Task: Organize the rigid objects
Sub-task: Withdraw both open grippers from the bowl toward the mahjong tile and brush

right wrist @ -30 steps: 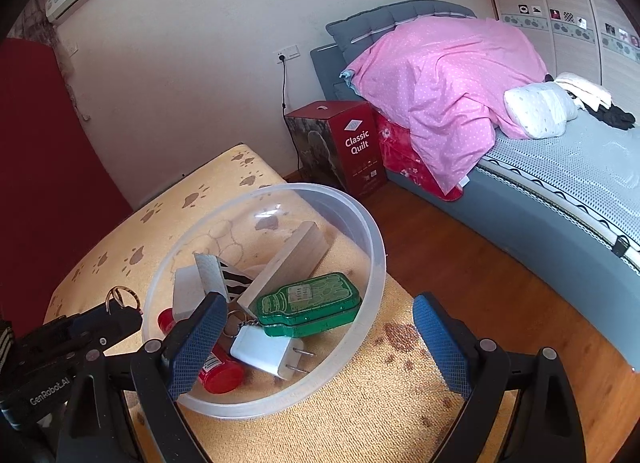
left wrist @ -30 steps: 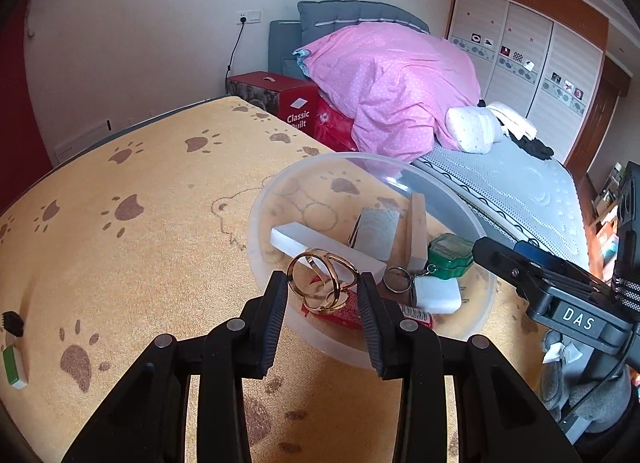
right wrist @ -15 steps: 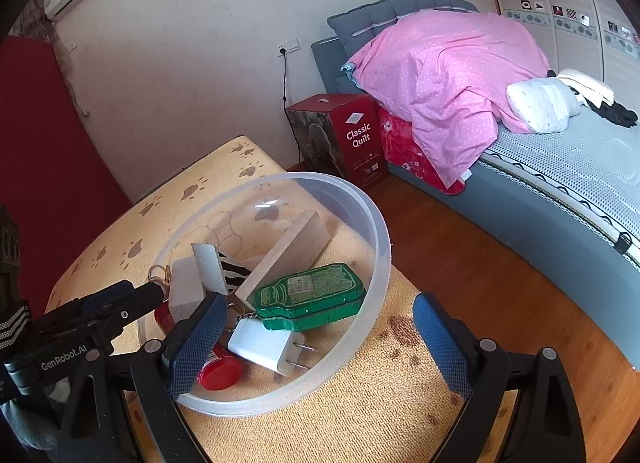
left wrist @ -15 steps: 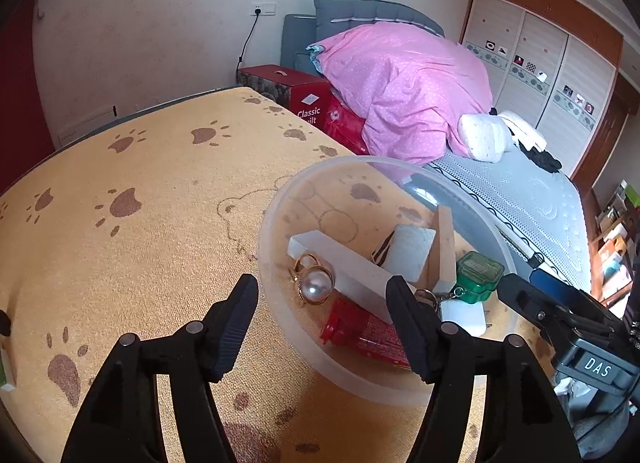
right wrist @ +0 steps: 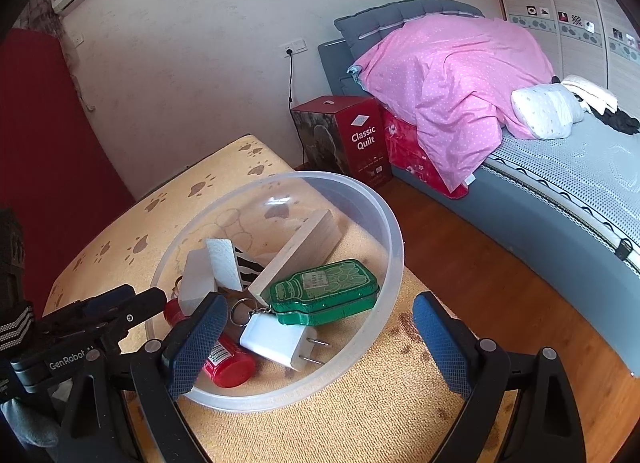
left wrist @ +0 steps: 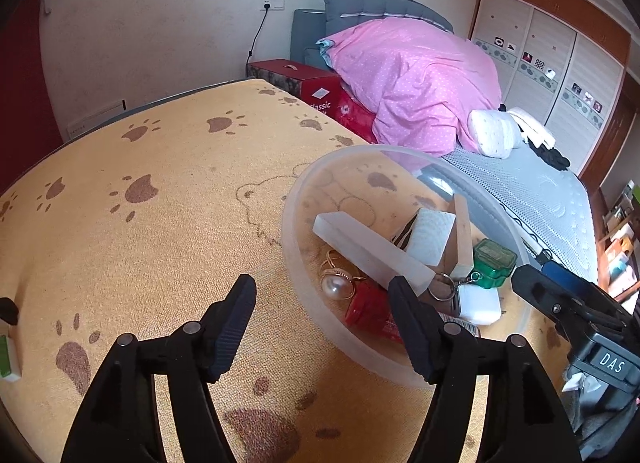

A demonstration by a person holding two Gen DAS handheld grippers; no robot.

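Observation:
A clear plastic bowl (left wrist: 289, 219) (right wrist: 394, 239) stands on the paw-print cloth. Inside it lie a gold pearl ring (left wrist: 335, 286), a white bar (left wrist: 368, 251), a wooden block (right wrist: 300, 251), a green tin (right wrist: 324, 291), a white charger (right wrist: 276, 339) and a red bottle (right wrist: 226, 359). My left gripper (left wrist: 320, 289) (right wrist: 140, 297) hovers over the bowl's near-left rim. Its jaws are opening and nothing is held between them. At the bowl's other side my right gripper (right wrist: 320, 299) (left wrist: 536, 273) stands wide open, with nothing gripped.
A small green and white object (left wrist: 6, 351) lies at the cloth's left edge. Beyond the table are a red "Classic Quilt" box (right wrist: 360, 139), a bed with a pink quilt (right wrist: 452, 75) and wooden floor (right wrist: 480, 263).
My left gripper opened and let go of the pearl ring, which now lies in the bowl beside the white bar. The right gripper has not moved.

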